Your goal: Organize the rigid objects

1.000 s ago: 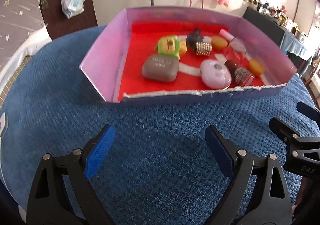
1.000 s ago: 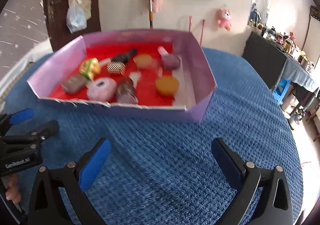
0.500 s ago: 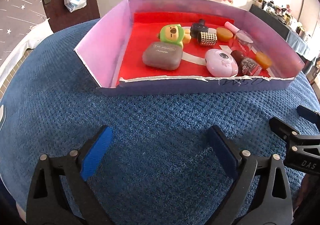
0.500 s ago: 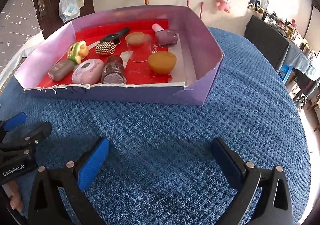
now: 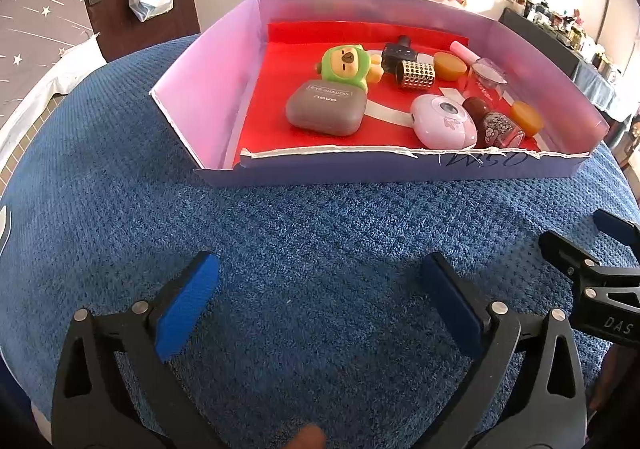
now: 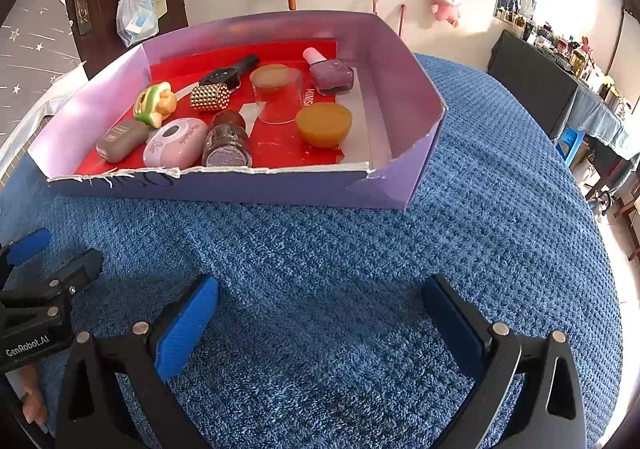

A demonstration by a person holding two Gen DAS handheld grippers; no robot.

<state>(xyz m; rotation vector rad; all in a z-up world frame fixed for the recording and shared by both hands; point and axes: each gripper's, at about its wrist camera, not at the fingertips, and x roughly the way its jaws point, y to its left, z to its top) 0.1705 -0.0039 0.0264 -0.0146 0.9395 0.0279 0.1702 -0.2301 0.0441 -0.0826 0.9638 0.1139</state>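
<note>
Tongs fill the near edge of both views, each pair tilted down over the blue towel [image 5: 320, 233] short of the purple box [image 5: 400, 169]. The left tongs [image 5: 320, 289] stand wide apart with only towel between the blue pads; their jaws have just been opening. The right tongs [image 6: 320, 309] also gape with nothing between them. Each pair shows at the side of the other's view: the right body reads "DAS", the left body "GenRobot.AI". A fingertip [image 5: 308, 439] peeks in at the bottom of the left view.

The box sits on the towel just beyond both tongs. Its torn front wall carries handwritten marks I cannot read for sure. Inside, on a red liner, nearest the front wall lie a grey case [image 5: 326, 107] printed "EYE SHADOW novo", a pink oval case [image 5: 442, 121] with script too small to read, a glittery nail polish bottle [image 5: 494, 123] on its side, and an orange cup [image 6: 324, 124]. Behind these are a green toy figure [image 5: 346, 63], a studded gold cylinder [image 5: 416, 75], a clear cup [image 6: 278, 95] and a second orange cup [image 5: 450, 66]. Toward the back wall lie a black bottle [image 6: 230, 73] and a mauve nail polish bottle [image 6: 330, 73]. White letters "MINIS" show on the liner.
</note>
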